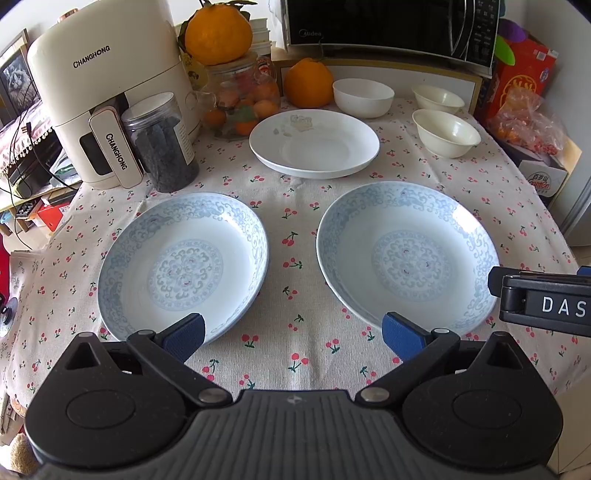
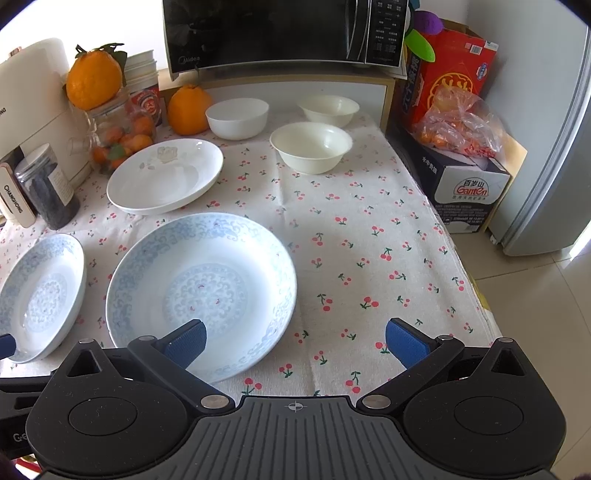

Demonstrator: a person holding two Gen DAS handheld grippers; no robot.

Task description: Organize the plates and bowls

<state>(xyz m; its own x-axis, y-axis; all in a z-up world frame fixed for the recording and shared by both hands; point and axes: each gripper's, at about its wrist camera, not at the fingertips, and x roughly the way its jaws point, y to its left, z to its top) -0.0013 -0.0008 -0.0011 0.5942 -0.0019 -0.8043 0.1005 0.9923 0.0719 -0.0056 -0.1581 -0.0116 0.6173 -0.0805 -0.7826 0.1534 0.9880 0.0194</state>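
Two blue-patterned plates lie side by side on the cherry-print cloth: the left plate and the right plate. Behind them lies a plain white plate. Three bowls stand at the back: a white bowl and two cream bowls. My left gripper is open and empty, above the near edges of both patterned plates. My right gripper is open and empty, its left finger over the right plate's near rim.
An air fryer, a dark jar, a glass jar of fruit and oranges stand at the back left. A microwave is behind the bowls. Boxes and a bag stand right of the table edge.
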